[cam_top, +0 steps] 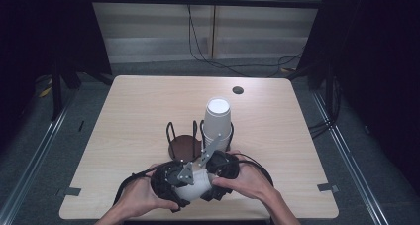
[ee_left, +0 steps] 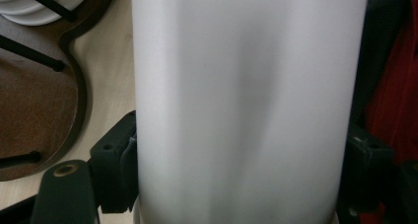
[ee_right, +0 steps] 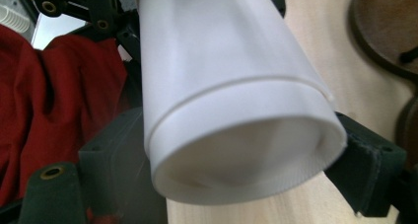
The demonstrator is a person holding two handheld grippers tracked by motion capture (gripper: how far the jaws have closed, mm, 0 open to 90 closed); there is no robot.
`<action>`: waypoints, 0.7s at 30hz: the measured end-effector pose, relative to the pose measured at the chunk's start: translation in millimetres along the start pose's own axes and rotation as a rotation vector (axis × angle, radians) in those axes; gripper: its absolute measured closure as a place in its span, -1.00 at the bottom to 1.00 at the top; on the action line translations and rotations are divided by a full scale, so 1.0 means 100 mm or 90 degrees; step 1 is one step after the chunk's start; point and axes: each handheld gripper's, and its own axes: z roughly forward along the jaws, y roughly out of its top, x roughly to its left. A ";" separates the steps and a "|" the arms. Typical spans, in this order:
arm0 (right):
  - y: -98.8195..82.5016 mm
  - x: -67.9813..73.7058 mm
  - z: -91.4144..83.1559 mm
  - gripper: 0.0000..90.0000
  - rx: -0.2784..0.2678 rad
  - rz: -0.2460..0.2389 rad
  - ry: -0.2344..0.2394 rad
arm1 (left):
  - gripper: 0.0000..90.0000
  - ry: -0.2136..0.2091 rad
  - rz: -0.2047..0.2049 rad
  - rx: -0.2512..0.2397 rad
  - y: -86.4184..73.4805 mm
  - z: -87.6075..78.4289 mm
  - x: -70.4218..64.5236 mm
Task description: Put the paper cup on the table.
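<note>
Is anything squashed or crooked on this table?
Yes. The white cup clamped between both grippers shows a soft vertical dent in its wall, as if squeezed. It also lies on its side, while the cup stack stands upright in the wire holder.

I see a white cup of smooth, matt plastic (ee_right: 231, 100) between my grippers; its wall has a soft sheen and a fine raised band near the rim. The jaws around it look like matt black plastic with a slightly grainy surface. The pale wooden table top (cam_top: 143, 111) is smooth, with a light grain. The dark brown round holder base (cam_top: 184, 145) looks like matt wood, and its thin black wire loops (cam_top: 171, 132) look like metal. A red cloth (ee_right: 64, 95) is soft and creased.
</note>
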 end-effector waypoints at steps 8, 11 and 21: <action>0.02 0.04 0.02 -0.59 0.007 -0.004 0.011 | -0.54 -0.009 0.018 0.009 0.01 0.00 -0.02; 0.02 0.04 0.02 -0.60 0.008 -0.001 0.017 | -0.55 -0.015 0.011 -0.004 0.00 -0.01 -0.02; 0.04 0.04 0.07 -0.49 0.012 -0.001 0.035 | -0.55 -0.027 0.029 0.009 0.01 0.02 -0.04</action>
